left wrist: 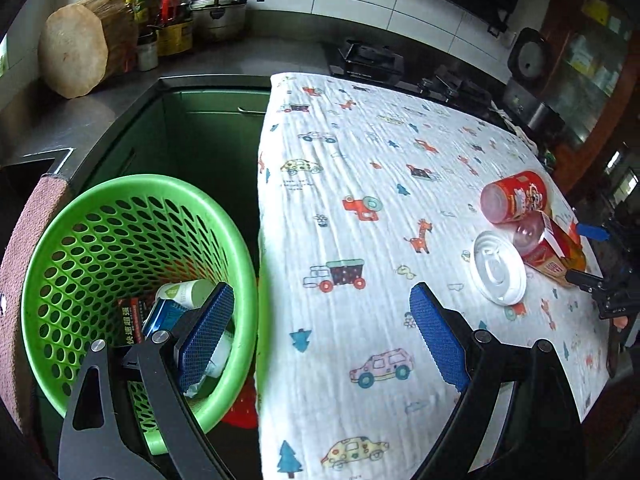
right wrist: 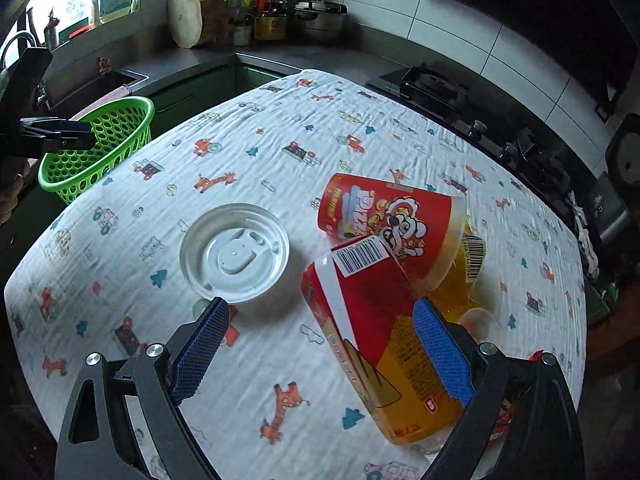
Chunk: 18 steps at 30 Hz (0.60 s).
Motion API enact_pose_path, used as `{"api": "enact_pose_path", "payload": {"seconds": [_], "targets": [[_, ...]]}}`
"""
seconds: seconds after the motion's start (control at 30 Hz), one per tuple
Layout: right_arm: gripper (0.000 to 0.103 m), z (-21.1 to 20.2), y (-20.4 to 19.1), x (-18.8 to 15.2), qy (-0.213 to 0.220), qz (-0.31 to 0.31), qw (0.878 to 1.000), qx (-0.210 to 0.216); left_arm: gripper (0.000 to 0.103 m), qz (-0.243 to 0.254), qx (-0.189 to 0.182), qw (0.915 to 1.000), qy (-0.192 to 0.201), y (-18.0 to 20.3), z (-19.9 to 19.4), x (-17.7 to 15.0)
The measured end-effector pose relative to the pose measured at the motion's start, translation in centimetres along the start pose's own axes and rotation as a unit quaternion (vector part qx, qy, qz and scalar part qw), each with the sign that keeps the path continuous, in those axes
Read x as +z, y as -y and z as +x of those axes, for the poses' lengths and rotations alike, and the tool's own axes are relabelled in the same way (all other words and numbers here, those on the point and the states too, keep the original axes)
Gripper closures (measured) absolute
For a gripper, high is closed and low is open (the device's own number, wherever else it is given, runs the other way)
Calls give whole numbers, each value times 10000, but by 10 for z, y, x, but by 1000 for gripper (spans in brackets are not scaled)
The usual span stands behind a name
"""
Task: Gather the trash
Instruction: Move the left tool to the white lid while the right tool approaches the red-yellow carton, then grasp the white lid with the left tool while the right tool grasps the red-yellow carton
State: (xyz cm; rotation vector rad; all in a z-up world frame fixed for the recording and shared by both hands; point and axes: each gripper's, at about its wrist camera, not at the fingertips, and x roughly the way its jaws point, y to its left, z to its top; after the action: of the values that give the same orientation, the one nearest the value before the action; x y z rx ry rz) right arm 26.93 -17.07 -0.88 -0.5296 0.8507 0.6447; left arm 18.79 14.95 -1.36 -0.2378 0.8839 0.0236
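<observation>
- Left wrist view: your left gripper (left wrist: 322,336) has its jaws wide apart with nothing between them, straddling the table's left edge; one pad hangs over the basket (left wrist: 132,196), the other over the cloth (left wrist: 360,160).
- The basket stands beside the table, below its edge, with trash already in its bottom.
- A broad bare stretch of cloth lies between that edge and the remaining trash at the far right: a lid (left wrist: 498,266), a can (left wrist: 514,196) and a box (left wrist: 554,246).
- Your right gripper (left wrist: 592,256) shows there at the box.
- Right wrist view: your right gripper (right wrist: 320,348) has its jaws spread; the box (right wrist: 380,328) lies between them against the right pad, clear of the left pad.
- The can (right wrist: 394,224) leans on the box; the lid (right wrist: 234,254) lies flat just left, apart from both.
- The basket (right wrist: 100,146) sits beyond the far-left table edge, with open cloth (right wrist: 280,140) between.
</observation>
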Motion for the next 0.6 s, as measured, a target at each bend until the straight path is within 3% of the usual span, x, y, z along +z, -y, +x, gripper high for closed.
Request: {"api": "enact_pose_path", "payload": {"seconds": [0.6], "targets": [[13, 49, 28, -9, -459, -576, 9970, 230, 14, 316, -249, 9989, -244, 53, 35, 12]]}}
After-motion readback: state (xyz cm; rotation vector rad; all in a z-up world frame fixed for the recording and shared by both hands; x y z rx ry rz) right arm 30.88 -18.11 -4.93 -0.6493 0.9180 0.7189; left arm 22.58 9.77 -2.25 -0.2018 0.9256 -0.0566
